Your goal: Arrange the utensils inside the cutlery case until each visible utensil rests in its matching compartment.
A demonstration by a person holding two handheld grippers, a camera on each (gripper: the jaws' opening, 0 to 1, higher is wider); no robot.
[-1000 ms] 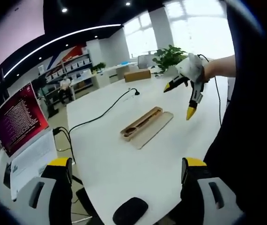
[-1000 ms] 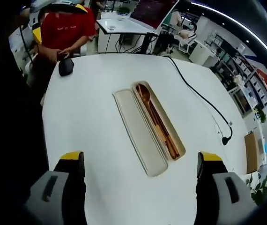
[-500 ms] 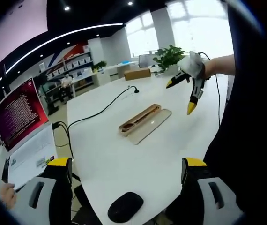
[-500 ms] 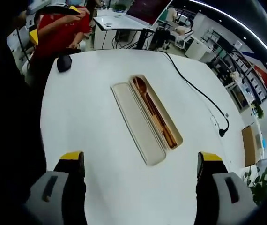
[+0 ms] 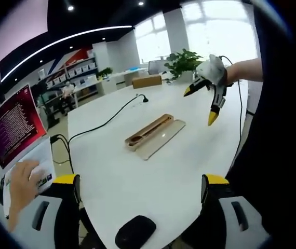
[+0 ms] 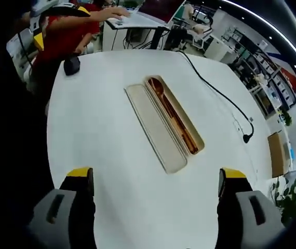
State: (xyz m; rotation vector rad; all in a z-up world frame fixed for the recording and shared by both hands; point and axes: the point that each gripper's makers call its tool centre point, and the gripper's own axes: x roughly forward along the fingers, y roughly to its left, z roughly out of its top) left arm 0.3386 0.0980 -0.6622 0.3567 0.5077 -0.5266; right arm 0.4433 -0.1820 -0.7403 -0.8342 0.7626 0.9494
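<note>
On the white table [image 5: 137, 176] lies the open beige cutlery case [image 5: 149, 131], its lid [image 5: 163, 139] flat alongside. In the right gripper view the case [image 6: 187, 122] holds a wooden spoon [image 6: 156, 91] and chopsticks [image 6: 182, 136], with the lid [image 6: 156, 127] beside it to the left. My left gripper [image 5: 141, 181] is open and empty, well short of the case. My right gripper [image 6: 156, 179] hovers open and empty above the table, short of the case. Seen from the left gripper view, the right gripper [image 5: 200, 106] hangs open above the table, beyond the case.
A black mouse [image 5: 134, 232] sits near the table edge, also mouse [image 6: 71, 65]. A black cable [image 5: 101, 124] runs across the table behind the case. A laptop [image 5: 13, 127] with a hand [image 5: 23, 181] on it stands at left. A person in red [image 6: 65, 31] sits by the edge.
Both views have shifted slightly with my hands. A person's hand has come onto the laptop keyboard. The case and utensils have not moved.
</note>
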